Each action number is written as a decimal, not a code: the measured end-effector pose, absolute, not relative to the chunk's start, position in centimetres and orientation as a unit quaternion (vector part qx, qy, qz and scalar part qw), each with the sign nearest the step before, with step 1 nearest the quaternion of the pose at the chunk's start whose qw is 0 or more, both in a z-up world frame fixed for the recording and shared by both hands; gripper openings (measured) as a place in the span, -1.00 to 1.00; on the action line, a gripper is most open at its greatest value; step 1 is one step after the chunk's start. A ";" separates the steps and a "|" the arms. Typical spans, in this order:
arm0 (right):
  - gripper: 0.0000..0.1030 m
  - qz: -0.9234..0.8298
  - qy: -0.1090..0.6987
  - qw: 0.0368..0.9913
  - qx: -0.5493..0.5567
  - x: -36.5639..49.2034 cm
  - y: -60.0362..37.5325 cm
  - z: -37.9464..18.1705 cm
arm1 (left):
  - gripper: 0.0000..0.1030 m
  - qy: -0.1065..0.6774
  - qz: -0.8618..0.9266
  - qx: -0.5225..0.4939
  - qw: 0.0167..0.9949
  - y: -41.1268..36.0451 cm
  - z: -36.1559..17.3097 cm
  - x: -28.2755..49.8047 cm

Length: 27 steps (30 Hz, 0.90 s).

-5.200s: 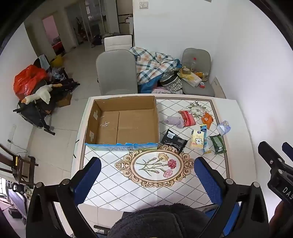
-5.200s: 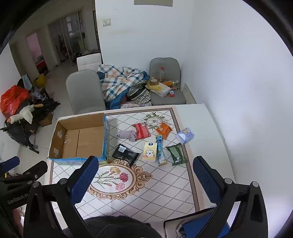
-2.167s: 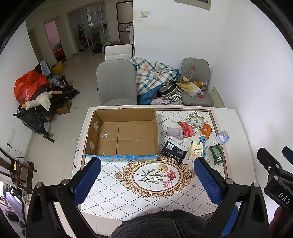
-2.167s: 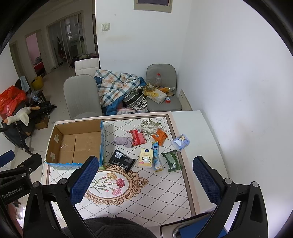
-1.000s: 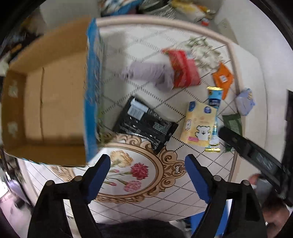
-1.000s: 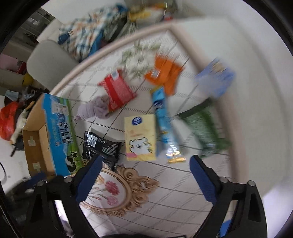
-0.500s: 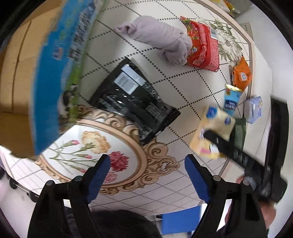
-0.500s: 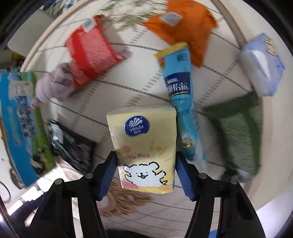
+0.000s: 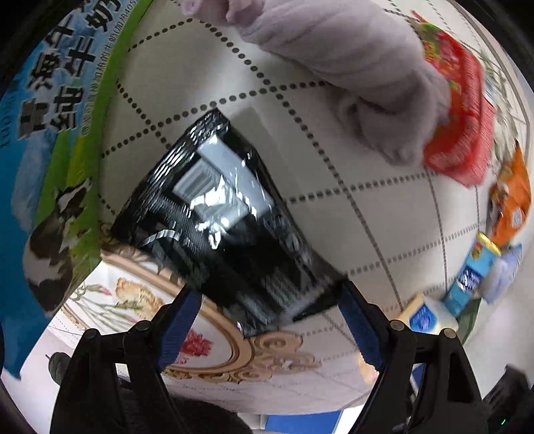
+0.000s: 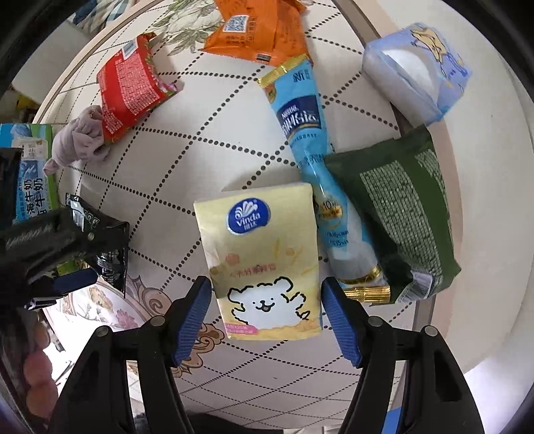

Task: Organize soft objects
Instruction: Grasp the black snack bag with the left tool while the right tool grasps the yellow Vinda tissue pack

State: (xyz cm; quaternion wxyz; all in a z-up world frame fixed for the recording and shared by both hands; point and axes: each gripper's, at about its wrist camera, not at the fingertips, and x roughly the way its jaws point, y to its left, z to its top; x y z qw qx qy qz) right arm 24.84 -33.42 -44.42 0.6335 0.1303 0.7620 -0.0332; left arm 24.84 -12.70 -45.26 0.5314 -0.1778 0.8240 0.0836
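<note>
In the left wrist view, the left gripper (image 9: 267, 302) is low over the table (image 9: 333, 187). Its 2 blue fingers (image 9: 178, 320) are spread apart, 1 on each side of the near end of the black shiny pack (image 9: 220, 220). I cannot tell if they touch it. The pack lies flat and runs up toward 11 o'clock. At 9 o'clock is the blue and green side of the box (image 9: 50, 133), right beside the pack. At 1 o'clock lies the soft purple cloth (image 9: 350, 66), and the red pack (image 9: 464, 110) touches its far end. At 3 o'clock are the orange pack (image 9: 510, 200) and the blue stick pack (image 9: 474, 277). All of this is blurry.

In the right wrist view, the right gripper (image 10: 265, 308) has its 2 fingers (image 10: 340, 320) open too, with the bottom of the yellow tissue pack (image 10: 263, 263) between them. The pack lies flat on the table, and the fingers sit just beside its edges. Right beside it, at 2 o'clock, is the blue stick pack (image 10: 310, 147), and the green pack (image 10: 400, 207) lies partly on that. The pale blue tissue pack (image 10: 417, 73) is at 1 o'clock, the orange pack (image 10: 257, 30) at 12 o'clock, and the red pack (image 10: 130, 86) at 11 o'clock, touching the purple cloth (image 10: 80, 140). At 9 o'clock the other gripper (image 10: 50, 247) is over the black pack (image 10: 106, 243).
</note>
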 end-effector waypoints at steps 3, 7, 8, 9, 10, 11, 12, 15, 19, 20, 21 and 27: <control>0.37 -0.042 0.758 0.638 0.132 24.3 -33.1 -45.5 | 0.45 0.819 0.067 -0.145 0.551 -13.6 -45.3 25.2; 0.32 -0.038 0.769 0.623 0.135 23.1 -32.2 -46.7 | 0.09 0.808 -0.022 -0.022 0.589 -16.9 -44.2 24.0; 0.31 -0.035 0.775 0.618 0.128 22.5 -31.9 -46.8 | 0.09 0.809 -0.055 0.005 0.585 -17.7 -44.3 23.2; 0.31 -0.031 0.781 0.613 0.117 21.8 -31.6 -47.0 | 0.09 0.809 -0.072 0.023 0.584 -18.1 -44.3 22.7; 0.31 -0.027 0.785 0.609 0.108 21.4 -31.2 -47.2 | 0.09 0.806 -0.079 0.044 0.585 -18.2 -44.5 22.3; 0.31 -0.024 0.787 0.608 0.105 21.0 -30.8 -47.4 | 0.09 0.805 -0.078 0.054 0.586 -18.1 -44.7 22.2; 0.31 -0.026 0.785 0.609 0.108 20.8 -30.6 -47.5 | 0.09 0.807 -0.073 0.051 0.584 -17.7 -45.1 22.2; 0.34 -0.036 0.771 0.625 0.121 20.5 -30.3 -47.6 | 0.11 0.817 -0.057 -0.041 0.572 -15.5 -45.2 22.8; 0.48 -0.049 0.760 0.629 0.155 20.6 -30.2 -47.8 | 0.15 0.813 -0.033 -0.144 0.562 -13.2 -44.8 23.8; 0.48 -0.052 0.759 0.629 0.161 20.4 -30.2 -47.8 | 0.17 0.811 -0.030 -0.156 0.563 -12.8 -44.7 24.1; 0.48 -0.053 0.758 0.629 0.165 20.6 -30.5 -47.7 | 0.17 0.810 -0.022 -0.167 0.562 -12.4 -44.8 24.3; 0.56 -0.065 0.750 0.630 0.191 20.6 -32.5 -47.3 | 0.21 0.811 0.039 -0.204 0.546 -9.8 -46.5 27.3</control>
